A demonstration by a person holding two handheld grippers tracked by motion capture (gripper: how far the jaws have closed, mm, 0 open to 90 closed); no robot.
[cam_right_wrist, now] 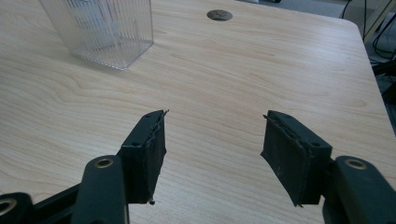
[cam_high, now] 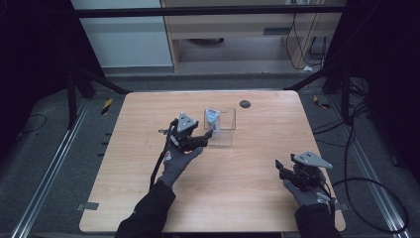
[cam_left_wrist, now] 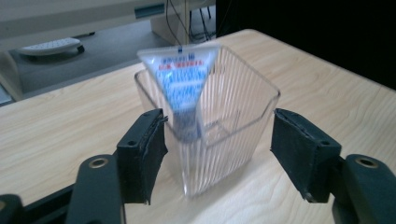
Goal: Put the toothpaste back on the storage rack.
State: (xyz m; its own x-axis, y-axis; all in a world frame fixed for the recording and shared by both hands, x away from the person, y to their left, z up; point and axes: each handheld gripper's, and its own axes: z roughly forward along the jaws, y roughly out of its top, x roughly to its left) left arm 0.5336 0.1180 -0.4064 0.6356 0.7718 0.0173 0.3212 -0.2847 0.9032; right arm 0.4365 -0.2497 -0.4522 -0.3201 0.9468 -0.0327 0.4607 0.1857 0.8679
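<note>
A clear ribbed plastic box (cam_high: 222, 127) (cam_left_wrist: 219, 121) (cam_right_wrist: 100, 28) stands upright near the table's middle. Inside it leans a white tube with blue and red print (cam_high: 212, 119) (cam_left_wrist: 180, 88), cap end down. My left gripper (cam_high: 207, 136) (cam_left_wrist: 218, 149) is open just in front of the box's left corner, its jaws standing either side of that corner without touching the walls. My right gripper (cam_high: 280, 167) (cam_right_wrist: 212, 154) is open over bare wood at the front right of the table, holding nothing.
The wooden table (cam_high: 148, 198) has a small dark round hole (cam_high: 244, 103) (cam_right_wrist: 219, 15) near its far edge, right of the box. Cables trail on the floor to the right. A cabinet and a metal frame stand beyond the table.
</note>
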